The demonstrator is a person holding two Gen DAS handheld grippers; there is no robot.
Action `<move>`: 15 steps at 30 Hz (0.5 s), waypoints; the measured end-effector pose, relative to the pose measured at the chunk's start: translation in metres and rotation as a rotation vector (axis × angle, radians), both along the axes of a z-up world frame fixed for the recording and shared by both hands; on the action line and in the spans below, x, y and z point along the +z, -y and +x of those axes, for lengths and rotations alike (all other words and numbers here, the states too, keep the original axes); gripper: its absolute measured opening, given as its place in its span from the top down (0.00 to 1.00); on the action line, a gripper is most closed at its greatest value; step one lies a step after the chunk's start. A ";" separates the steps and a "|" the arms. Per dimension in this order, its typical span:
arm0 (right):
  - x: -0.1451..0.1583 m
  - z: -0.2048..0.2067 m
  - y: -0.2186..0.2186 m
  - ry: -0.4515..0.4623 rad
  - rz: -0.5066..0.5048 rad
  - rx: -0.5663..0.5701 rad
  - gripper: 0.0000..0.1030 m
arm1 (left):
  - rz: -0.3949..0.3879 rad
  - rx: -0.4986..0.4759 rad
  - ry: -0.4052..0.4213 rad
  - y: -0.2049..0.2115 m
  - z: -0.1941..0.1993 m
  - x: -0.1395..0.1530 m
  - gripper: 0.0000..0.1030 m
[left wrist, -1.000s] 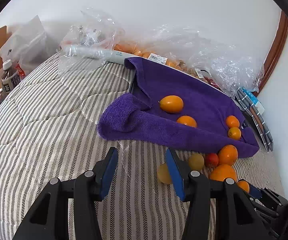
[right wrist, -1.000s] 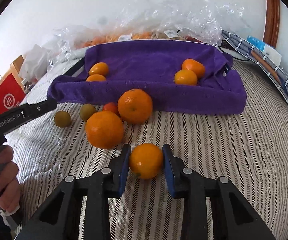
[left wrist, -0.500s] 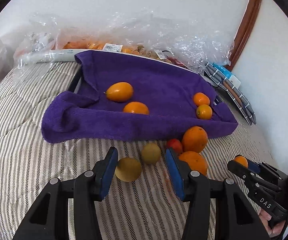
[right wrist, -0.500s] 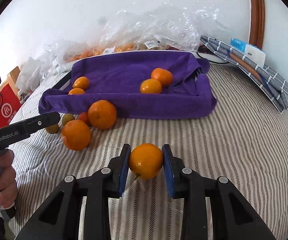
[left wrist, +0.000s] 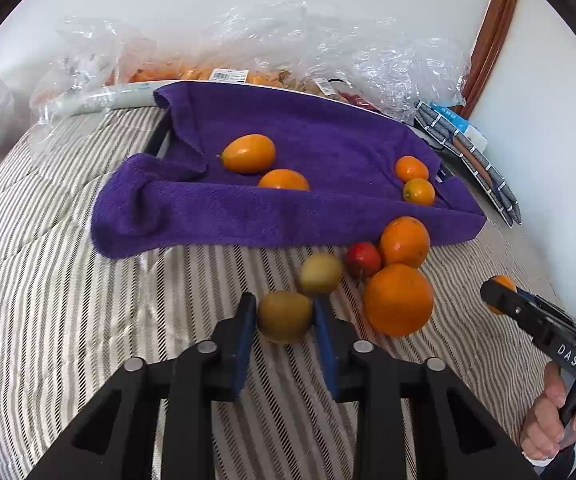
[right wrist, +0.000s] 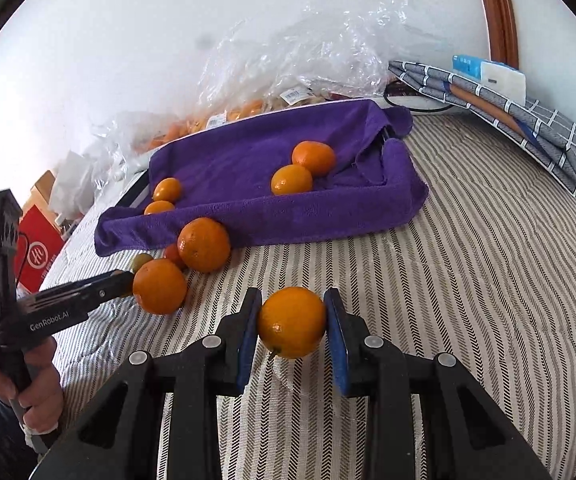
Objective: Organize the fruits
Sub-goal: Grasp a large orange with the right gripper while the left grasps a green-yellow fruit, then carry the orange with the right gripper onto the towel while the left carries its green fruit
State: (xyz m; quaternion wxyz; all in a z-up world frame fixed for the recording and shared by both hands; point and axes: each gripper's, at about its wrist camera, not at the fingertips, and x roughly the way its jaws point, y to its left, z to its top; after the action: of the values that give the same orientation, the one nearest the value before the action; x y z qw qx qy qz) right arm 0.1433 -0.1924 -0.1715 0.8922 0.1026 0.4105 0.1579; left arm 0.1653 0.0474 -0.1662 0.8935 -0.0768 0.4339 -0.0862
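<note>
Purple towel [left wrist: 288, 208] spread ahead of the left gripper [left wrist: 284, 316], with four orange fruits lying on it in two pairs. Nearer the jaws, on the striped bedcover [left wrist: 68, 300], sit two big oranges, one small red fruit [left wrist: 363, 259] and one green fruit [left wrist: 321, 273]. The jaws are closed against a second greenish fruit [left wrist: 284, 316], held level and low over the bed. Off to the right, a hand grips the other tool's handle.

From the right wrist, the right gripper [right wrist: 291, 328] has its jaws clamped on one orange [right wrist: 291, 328], clear of the bedcover. Ahead and left lie the two large oranges; beyond them the towel bears the same four fruits. Crinkled plastic bags [right wrist: 307, 60] line the white wall, and folded checked cloth [right wrist: 507, 120] rests far right.
</note>
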 end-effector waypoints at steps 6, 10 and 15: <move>0.000 0.000 0.003 0.001 0.017 -0.008 0.69 | 0.016 -0.007 0.002 0.000 -0.004 0.000 0.73; 0.001 -0.001 0.004 0.006 0.010 -0.015 0.69 | 0.041 -0.007 0.001 0.004 -0.004 0.000 0.73; 0.002 -0.004 -0.003 0.015 -0.037 -0.009 0.69 | 0.034 -0.008 -0.001 0.002 -0.004 0.000 0.73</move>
State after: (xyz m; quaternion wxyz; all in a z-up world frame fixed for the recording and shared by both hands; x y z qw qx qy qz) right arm 0.1392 -0.1895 -0.1694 0.8976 0.0868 0.4063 0.1472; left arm 0.1613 0.0450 -0.1661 0.8942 -0.0597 0.4359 -0.0825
